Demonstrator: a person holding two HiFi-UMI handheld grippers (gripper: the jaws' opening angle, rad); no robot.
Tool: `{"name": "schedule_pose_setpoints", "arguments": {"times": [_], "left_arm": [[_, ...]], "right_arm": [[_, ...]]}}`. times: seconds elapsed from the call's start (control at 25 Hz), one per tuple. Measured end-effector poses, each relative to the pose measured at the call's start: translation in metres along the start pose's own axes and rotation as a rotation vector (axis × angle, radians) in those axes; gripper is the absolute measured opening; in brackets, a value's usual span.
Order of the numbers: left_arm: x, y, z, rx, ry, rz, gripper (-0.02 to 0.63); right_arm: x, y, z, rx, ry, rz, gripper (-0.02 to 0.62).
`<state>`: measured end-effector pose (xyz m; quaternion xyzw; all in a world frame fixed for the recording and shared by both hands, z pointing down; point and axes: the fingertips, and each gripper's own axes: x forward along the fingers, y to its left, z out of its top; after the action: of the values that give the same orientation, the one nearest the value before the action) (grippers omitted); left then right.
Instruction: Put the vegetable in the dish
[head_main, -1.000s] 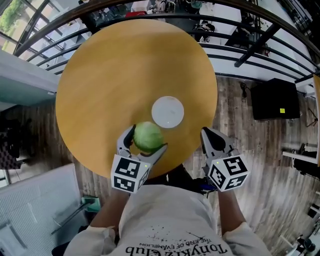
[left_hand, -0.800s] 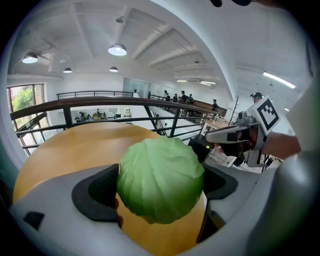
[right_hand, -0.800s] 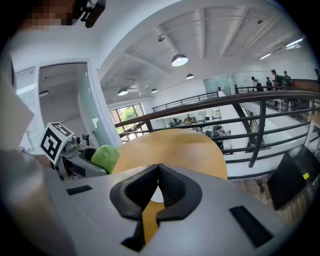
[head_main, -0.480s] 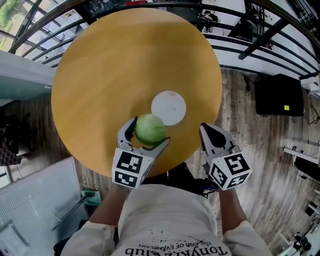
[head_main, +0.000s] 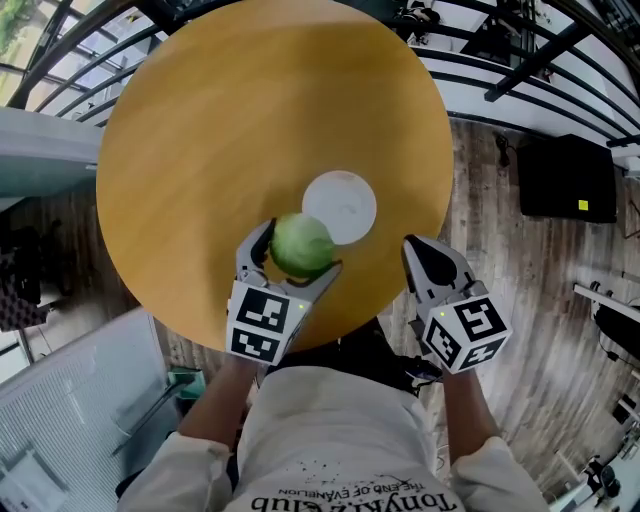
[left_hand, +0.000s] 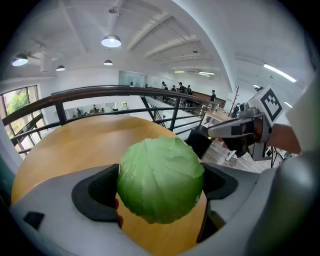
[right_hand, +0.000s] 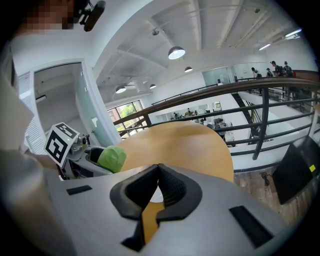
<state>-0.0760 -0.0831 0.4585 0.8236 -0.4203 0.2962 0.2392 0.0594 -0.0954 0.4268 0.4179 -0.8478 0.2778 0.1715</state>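
At the centre of the head view, the left gripper (head_main: 298, 252) clamps a green cabbage (head_main: 301, 244) at the lower-left rim of the white dish (head_main: 347, 200) on the round wooden table (head_main: 230, 120), while the right gripper (head_main: 424, 250), lower right, has its jaws pressed together with nothing between them.

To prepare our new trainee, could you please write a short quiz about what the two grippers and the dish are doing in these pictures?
1. What does the left gripper hold? A: a cabbage. B: a lemon. C: nothing.
2. True or false: the right gripper is shut on the white dish.
3. Fill in: the white dish stands on the round wooden ____.
Key: 1 A. 2 False; its jaws are together and empty. 3 table.
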Motion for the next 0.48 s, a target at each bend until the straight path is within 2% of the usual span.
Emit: {"name": "schedule_pose_setpoints", "arguments": {"times": [0.48], "left_arm": [[0.036,0.012,-0.007,0.027,0.049,-0.008,0.494]], "right_arm": [[0.023,-0.013,-0.011,0.009,0.027,-0.004,0.025]]}}
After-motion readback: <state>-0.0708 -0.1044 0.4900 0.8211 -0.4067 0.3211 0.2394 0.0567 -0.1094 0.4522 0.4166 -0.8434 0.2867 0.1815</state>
